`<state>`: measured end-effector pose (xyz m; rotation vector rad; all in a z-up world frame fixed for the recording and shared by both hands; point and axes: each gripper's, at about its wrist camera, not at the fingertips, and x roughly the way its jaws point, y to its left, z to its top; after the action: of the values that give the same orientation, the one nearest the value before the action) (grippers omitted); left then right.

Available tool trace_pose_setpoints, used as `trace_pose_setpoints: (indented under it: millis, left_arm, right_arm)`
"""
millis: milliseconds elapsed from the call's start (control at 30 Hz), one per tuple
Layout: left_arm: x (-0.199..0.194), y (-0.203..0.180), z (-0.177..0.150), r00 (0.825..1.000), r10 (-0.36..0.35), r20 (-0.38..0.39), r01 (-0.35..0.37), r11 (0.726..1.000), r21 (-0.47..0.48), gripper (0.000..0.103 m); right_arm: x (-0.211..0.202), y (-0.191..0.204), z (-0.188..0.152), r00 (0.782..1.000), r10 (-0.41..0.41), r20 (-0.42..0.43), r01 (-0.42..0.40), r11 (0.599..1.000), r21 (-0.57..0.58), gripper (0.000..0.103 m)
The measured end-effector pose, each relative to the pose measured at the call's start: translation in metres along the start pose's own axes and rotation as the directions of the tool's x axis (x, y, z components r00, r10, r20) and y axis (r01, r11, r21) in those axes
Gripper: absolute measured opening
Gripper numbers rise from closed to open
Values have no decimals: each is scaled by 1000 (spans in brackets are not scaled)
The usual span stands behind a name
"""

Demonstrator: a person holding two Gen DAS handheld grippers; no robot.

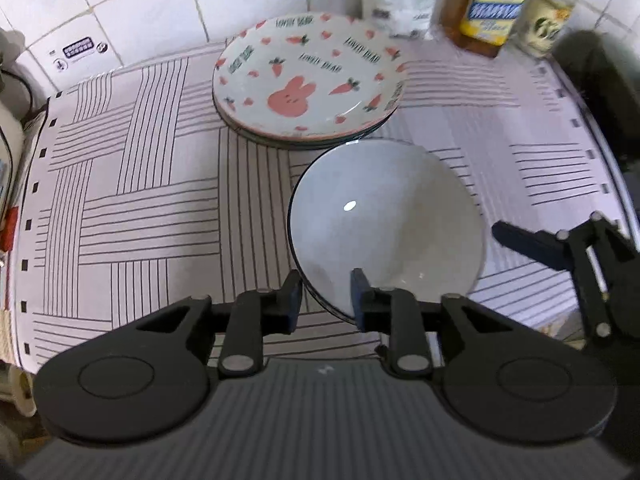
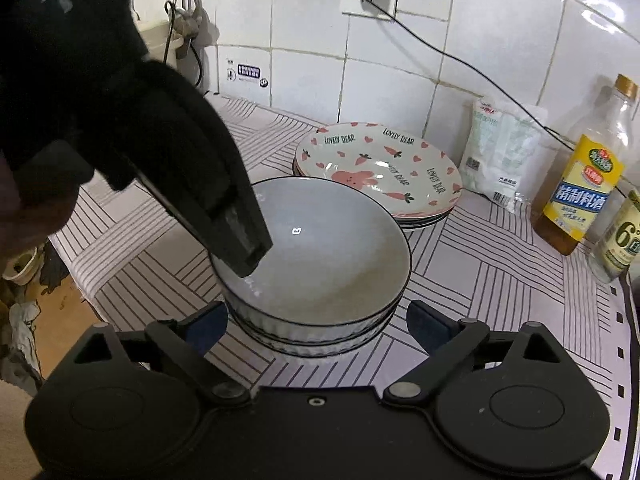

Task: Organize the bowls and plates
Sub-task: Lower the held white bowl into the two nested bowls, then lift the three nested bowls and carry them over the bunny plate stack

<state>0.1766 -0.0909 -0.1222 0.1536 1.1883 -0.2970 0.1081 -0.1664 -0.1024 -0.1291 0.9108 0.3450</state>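
A white bowl [image 1: 384, 216] with a dark rim sits on top of a stack of ribbed bowls [image 2: 320, 336] on the striped cloth. My left gripper [image 1: 326, 276] reaches down over the bowl's near-left rim, one finger outside and one inside. The pads stand slightly off the rim, so it is open. From the right wrist view, the left gripper [image 2: 250, 258] comes in from the upper left. My right gripper [image 2: 318, 326] is open wide just in front of the stack, holding nothing. Behind the bowls lies a stack of rabbit-and-carrot plates [image 1: 308, 76], also visible as plates [image 2: 380, 168].
A cooking wine bottle [image 2: 580, 184], a second bottle [image 2: 620, 240] and a white bag [image 2: 500, 152] stand along the tiled wall at the back right. A cable [image 2: 460, 64] hangs from a wall plug. The counter edge [image 2: 620, 352] runs down the right; the floor drops off at the left.
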Motion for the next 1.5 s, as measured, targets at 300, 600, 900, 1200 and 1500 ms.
trace_pose_setpoints:
  millis: [300,600,900,1200,1500]
  left_arm:
    - [-32,18,-14,985,-151,87,158,984,-77,38]
    - [-27,43,-19,971,-227,81,237,960,-150,48]
    - [17,63,-13,956,-278,97,294,924,-246,56]
    - [52,67,-17,953,-276,122,301,901,-312,49]
    - [60,59,-20,951,-262,162,299,911,-285,39]
  right_arm:
    - [-27,7,-21,995,22,96,-32,994,102,98]
    - [-10,2,-44,994,2,111,-29,970,242,98]
    - [18,2,-52,991,-50,126,23,978,206,99]
    - [51,3,-60,985,-38,167,-5,968,250,102]
    - [56,3,-57,977,-31,212,-7,984,176,102]
